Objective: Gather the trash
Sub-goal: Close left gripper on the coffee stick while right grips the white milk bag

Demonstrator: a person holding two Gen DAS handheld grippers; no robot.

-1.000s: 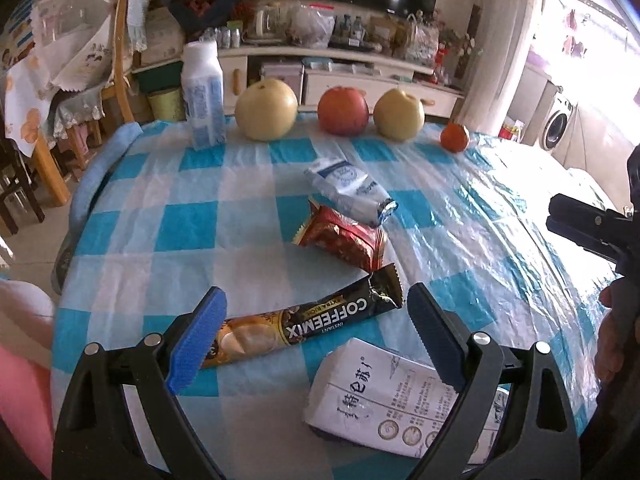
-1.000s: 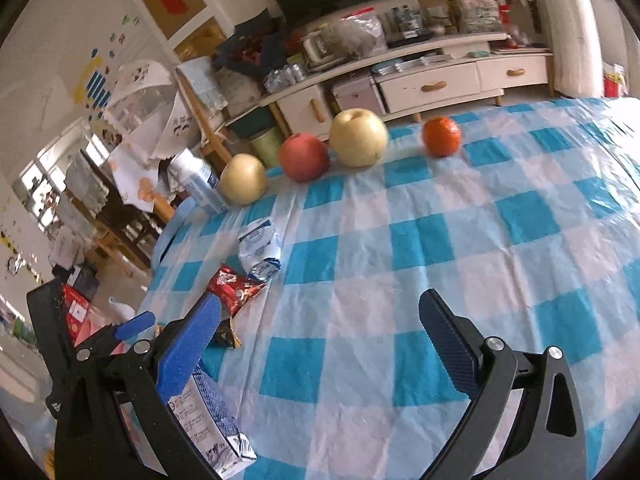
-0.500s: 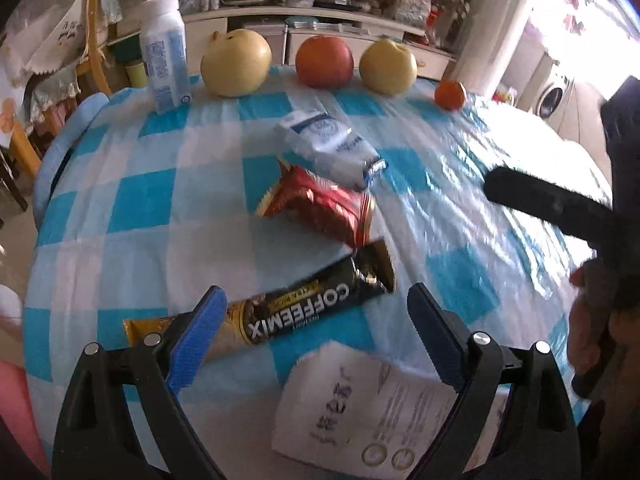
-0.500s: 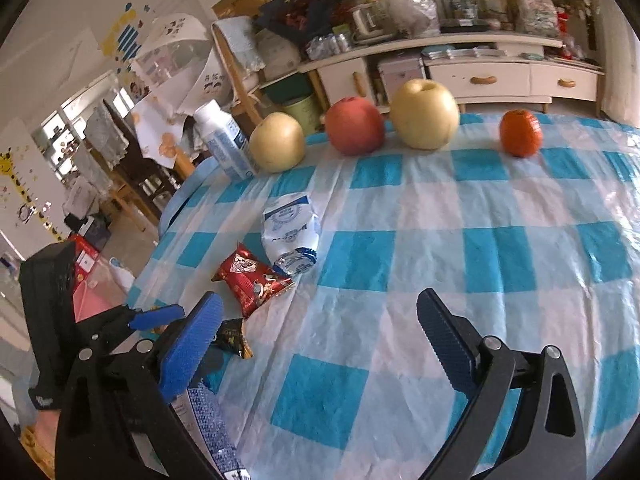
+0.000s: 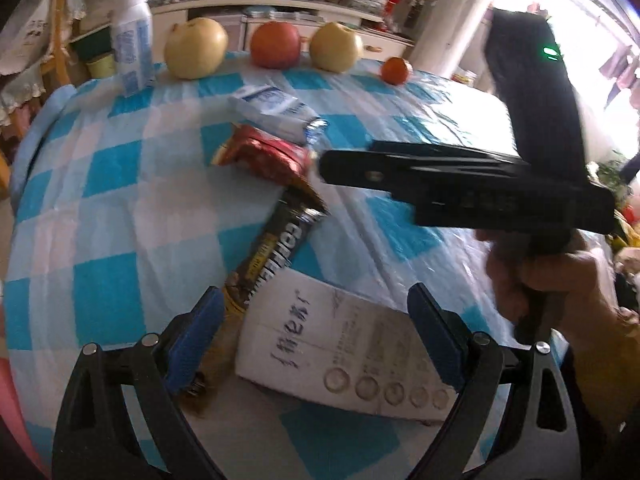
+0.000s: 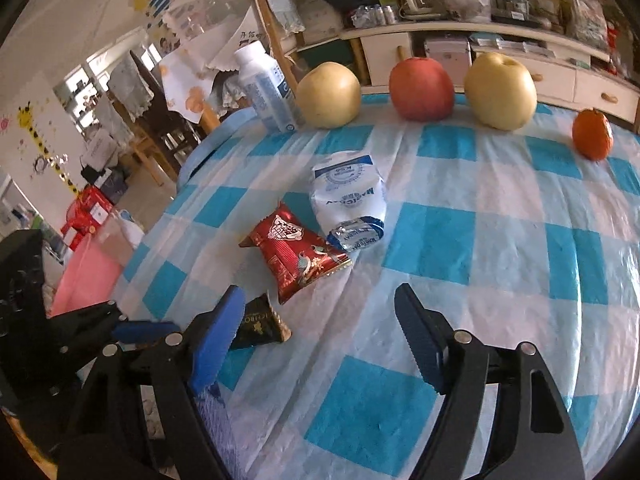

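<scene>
On the blue checked tablecloth [image 5: 108, 208] lie a white and blue wrapper [image 5: 276, 110], a red snack wrapper [image 5: 266, 156], a black Coffeemix sachet [image 5: 276, 252] and a flattened white carton [image 5: 344, 344]. My left gripper [image 5: 316, 336] is open, low over the carton, its left pad beside the sachet's near end. My right gripper [image 6: 320, 336] is open, above the cloth just short of the red wrapper [image 6: 296, 252] and the white and blue wrapper [image 6: 350, 200]. It also shows in the left wrist view [image 5: 440, 184] above the sachet's far end.
At the table's far edge stand a white bottle [image 6: 266, 86], two yellow pears [image 6: 328, 94], a red apple [image 6: 422, 88] and a small orange [image 6: 592, 134]. A pink bin [image 6: 88, 276] sits left of the table. Chairs and a cluttered sideboard stand behind.
My left gripper has come down and forward over the white carton and the sachet. My right gripper has moved left and forward toward the red wrapper. Both stay open.
</scene>
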